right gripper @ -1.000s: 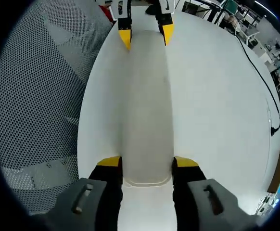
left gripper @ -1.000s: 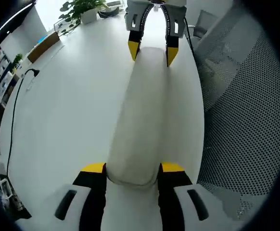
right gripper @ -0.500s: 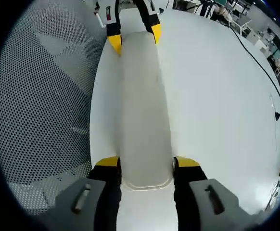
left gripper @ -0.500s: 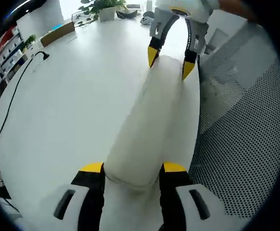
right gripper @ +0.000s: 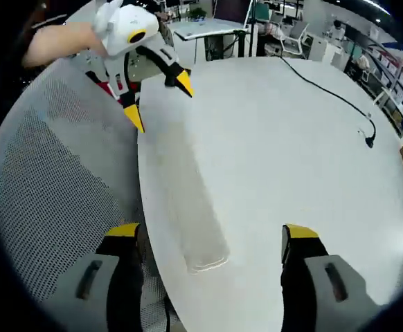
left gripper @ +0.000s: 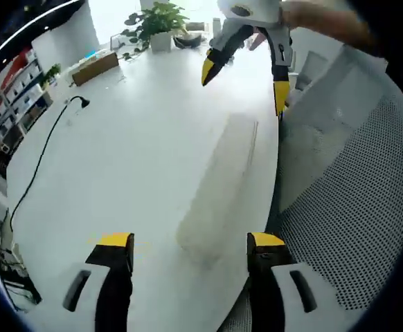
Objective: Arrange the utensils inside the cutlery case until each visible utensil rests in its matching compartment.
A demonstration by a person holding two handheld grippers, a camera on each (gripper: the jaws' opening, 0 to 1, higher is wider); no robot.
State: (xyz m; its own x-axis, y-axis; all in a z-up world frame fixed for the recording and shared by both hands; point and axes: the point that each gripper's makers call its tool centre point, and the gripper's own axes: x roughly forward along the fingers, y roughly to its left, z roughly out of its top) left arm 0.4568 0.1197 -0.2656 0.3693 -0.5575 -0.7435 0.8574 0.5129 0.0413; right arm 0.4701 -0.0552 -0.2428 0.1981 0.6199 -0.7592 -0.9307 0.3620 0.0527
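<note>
A long white cutlery case point(left gripper: 219, 180) lies shut and flat on the white table point(left gripper: 118, 159), close to its edge. No utensils are to be seen. My left gripper point(left gripper: 190, 242) stands open at the case's near end, jaws spread wider than the case and apart from it. Beyond the far end my right gripper point(left gripper: 244, 86) hangs open, held by a hand point(left gripper: 319, 17). In the right gripper view the case point(right gripper: 187, 200) runs away from my open right gripper point(right gripper: 210, 232) towards the open left gripper point(right gripper: 158, 100).
A grey mesh chair point(left gripper: 354, 207) point(right gripper: 56, 187) stands tight against the table edge beside the case. A black cable point(left gripper: 42, 152) point(right gripper: 326, 90) crosses the far side of the table. A potted plant point(left gripper: 156, 21) and a cardboard box point(left gripper: 94, 67) sit at the back.
Both grippers were shut on the ends of the case; both have opened, let it go and drawn back. The case now rests on the table.
</note>
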